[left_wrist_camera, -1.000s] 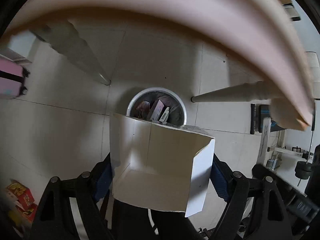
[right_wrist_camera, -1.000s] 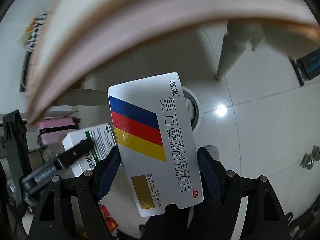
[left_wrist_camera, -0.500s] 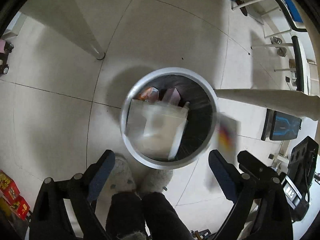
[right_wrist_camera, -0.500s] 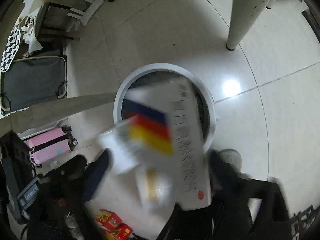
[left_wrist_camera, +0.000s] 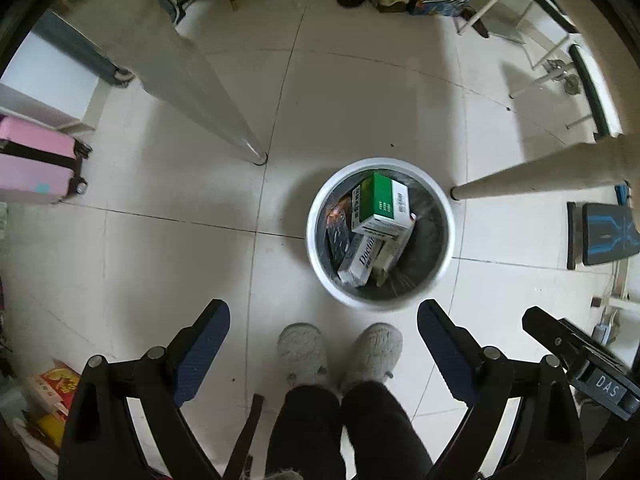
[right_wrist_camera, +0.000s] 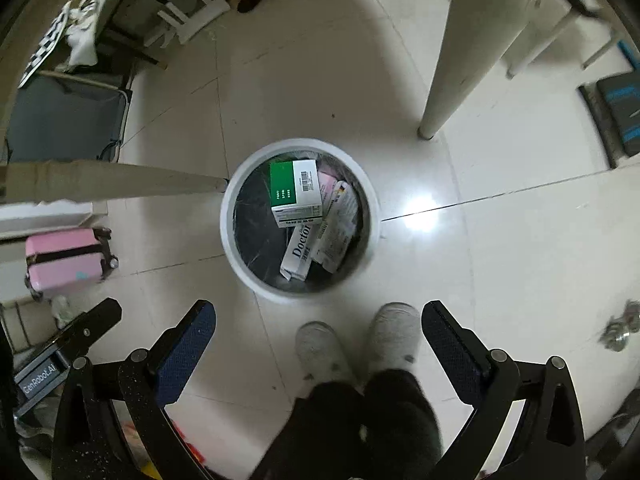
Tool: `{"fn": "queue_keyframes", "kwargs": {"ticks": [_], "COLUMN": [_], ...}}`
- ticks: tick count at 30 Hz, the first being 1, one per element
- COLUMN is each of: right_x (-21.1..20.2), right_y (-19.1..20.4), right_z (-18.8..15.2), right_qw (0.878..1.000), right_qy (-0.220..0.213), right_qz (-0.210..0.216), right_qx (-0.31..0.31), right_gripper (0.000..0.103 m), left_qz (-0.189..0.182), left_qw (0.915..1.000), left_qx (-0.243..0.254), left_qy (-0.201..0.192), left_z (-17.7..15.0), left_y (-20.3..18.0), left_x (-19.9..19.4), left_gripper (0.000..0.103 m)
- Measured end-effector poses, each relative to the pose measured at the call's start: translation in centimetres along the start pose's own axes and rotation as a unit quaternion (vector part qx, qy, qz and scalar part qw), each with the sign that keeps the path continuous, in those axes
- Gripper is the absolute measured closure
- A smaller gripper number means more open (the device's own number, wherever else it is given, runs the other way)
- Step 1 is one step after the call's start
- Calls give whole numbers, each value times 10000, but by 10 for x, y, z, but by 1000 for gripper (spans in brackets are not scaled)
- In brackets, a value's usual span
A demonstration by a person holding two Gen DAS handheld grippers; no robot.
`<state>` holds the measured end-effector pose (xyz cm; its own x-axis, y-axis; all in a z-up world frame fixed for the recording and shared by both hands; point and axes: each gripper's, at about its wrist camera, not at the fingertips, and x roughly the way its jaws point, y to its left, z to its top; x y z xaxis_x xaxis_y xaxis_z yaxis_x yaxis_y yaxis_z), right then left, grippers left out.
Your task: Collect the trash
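A round white trash bin [left_wrist_camera: 320,276] with a dark liner stands on the tiled floor, also in the right wrist view [right_wrist_camera: 228,216]. Inside lie several cardboard boxes: a green-and-white box [left_wrist_camera: 382,206] [right_wrist_camera: 294,192] on top, and a white "Doctor" box [left_wrist_camera: 360,258] [right_wrist_camera: 298,252] under it. My left gripper [left_wrist_camera: 324,344] is open and empty, held high above the floor, near side of the bin. My right gripper [right_wrist_camera: 318,344] is open and empty, also above and short of the bin.
Table legs [left_wrist_camera: 192,76] [left_wrist_camera: 536,174] [right_wrist_camera: 468,40] stand around the bin. The person's slippered feet [left_wrist_camera: 340,352] [right_wrist_camera: 356,344] are just in front of it. A pink suitcase [left_wrist_camera: 36,160] [right_wrist_camera: 66,260] is at the left. Red packets [left_wrist_camera: 56,384] lie at the lower left.
Both grippers opened and dropped their boxes: the white carton from the left and the striped box from the right fell toward the bin. Both views have risen and now look down on the bin.
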<state>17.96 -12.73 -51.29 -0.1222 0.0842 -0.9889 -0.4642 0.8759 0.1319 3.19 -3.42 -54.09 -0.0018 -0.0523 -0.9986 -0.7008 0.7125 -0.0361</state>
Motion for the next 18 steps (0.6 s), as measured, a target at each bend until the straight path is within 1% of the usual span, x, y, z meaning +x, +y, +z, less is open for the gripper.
{"fn": "queue_keyframes", "kwargs": {"ticks": [2,4,7,8,11,12,17,18], "right_x": [-34,-72,-125,-139,-189,-209,-280,-299], "right_y": [7,16,24,27,38,41,54,56], "right_z": [-10,-19,-34,-39,-53,-60,-87,-93], "right_qw": [9999,9996,9992,9989,9980,9977,9965,9960], "right_qy": [-106,-176,-279,-316,-432,-460,-516,-553], "right_qz": [-75,-146,-159,-169,-105,-57,126,189], "right_qx": [-66,-159,-253,-295,-453,-502,-651,-680], "right_gripper": [0,0,0,0,0,0,0,0], "left_qz": [-43,-11,-25,-30,-99,-126,-379,-411], "left_qw": [9999,9997,9992,9990,9980,9978,9962,9958], "left_qx": [93,201,324,358,478,495,525,550], "left_qy": [-72,-154,-253,-282,-393,-415,-580,-613], "left_z": [-8,-15,-24,-27,-40,-44,-61,-64], "left_y": [-2,-5,-10,-12,-13,-14,-11,-14], "left_x": [-32,-63,-109,-117,-164,-175,-243,-255], "left_gripper": [7,7,7,7,7,7,7,7]}}
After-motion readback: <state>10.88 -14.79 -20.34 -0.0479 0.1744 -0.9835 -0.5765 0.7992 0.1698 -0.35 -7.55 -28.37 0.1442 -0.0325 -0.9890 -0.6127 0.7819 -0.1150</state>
